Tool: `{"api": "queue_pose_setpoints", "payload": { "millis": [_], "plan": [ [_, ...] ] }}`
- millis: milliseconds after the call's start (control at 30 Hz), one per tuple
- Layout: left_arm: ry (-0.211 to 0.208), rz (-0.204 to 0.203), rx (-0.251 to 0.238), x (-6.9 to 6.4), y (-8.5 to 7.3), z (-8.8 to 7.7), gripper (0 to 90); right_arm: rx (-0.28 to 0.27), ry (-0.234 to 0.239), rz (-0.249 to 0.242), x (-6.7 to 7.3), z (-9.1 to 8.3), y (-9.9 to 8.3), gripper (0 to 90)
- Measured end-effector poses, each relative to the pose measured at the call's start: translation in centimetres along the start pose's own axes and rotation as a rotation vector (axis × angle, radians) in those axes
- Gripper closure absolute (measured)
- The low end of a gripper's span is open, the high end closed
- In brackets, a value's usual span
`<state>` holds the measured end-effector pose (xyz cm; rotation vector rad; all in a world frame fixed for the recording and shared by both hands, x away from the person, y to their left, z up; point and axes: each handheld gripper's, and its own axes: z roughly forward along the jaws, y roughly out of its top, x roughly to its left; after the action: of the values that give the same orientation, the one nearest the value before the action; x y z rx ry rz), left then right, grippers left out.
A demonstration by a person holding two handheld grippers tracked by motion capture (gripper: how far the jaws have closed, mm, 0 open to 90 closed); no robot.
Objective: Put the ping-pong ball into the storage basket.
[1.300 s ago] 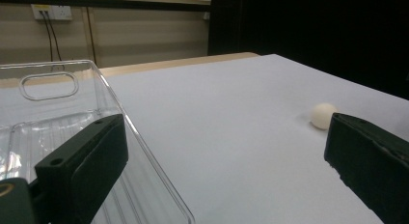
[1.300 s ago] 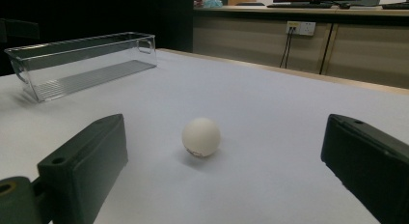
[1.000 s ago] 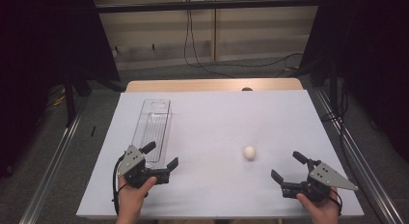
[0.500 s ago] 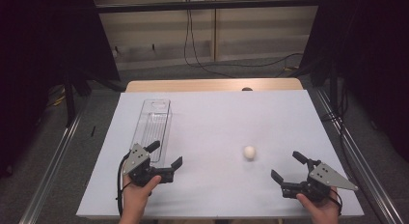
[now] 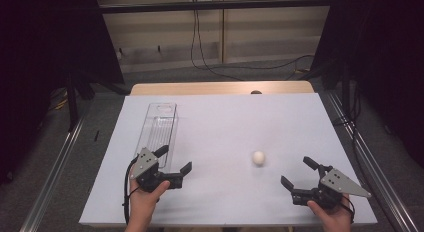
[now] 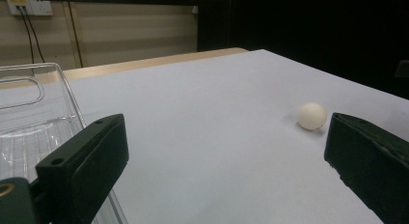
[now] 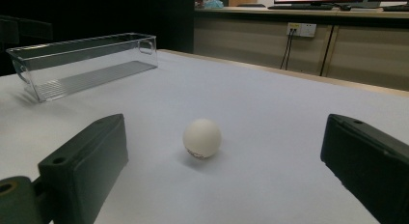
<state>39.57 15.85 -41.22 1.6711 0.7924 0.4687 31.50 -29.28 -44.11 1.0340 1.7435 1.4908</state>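
Observation:
A small white ball (image 5: 258, 157) rests on the white table (image 5: 225, 122), right of centre; it also appears as the ball (image 6: 311, 116) and the ball (image 7: 202, 138) in the two gripper views. My left gripper (image 5: 173, 159) is open near the front left, just beside the near end of a clear plastic bin (image 5: 159, 127). The bin (image 6: 29, 118) is long, narrow and holds nothing. My right gripper (image 5: 298, 173) is open at the front right, a short way in front of the ball, with the ball lying between its jaws' lines of sight.
The bin (image 7: 82, 62) lies lengthwise on the table's left half. A wooden strip (image 5: 220, 88) runs along the table's far edge. Metal rails (image 5: 55, 167) flank the table on both sides, and cables (image 5: 215, 67) lie on the floor behind.
My left gripper has shifted a little to the right and forward along the front of the table. The right gripper and the ball have stayed put.

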Motion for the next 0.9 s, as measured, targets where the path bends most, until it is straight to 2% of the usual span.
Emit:
{"api": "queue_pose_setpoints", "payload": {
  "millis": [900],
  "plan": [
    [-0.022, 0.021, 0.012, -0.8, 0.4, 1.7, 2.0, 0.002, 0.001, -0.003, 0.0, 0.1, 0.0, 2.0]
  ]
}}
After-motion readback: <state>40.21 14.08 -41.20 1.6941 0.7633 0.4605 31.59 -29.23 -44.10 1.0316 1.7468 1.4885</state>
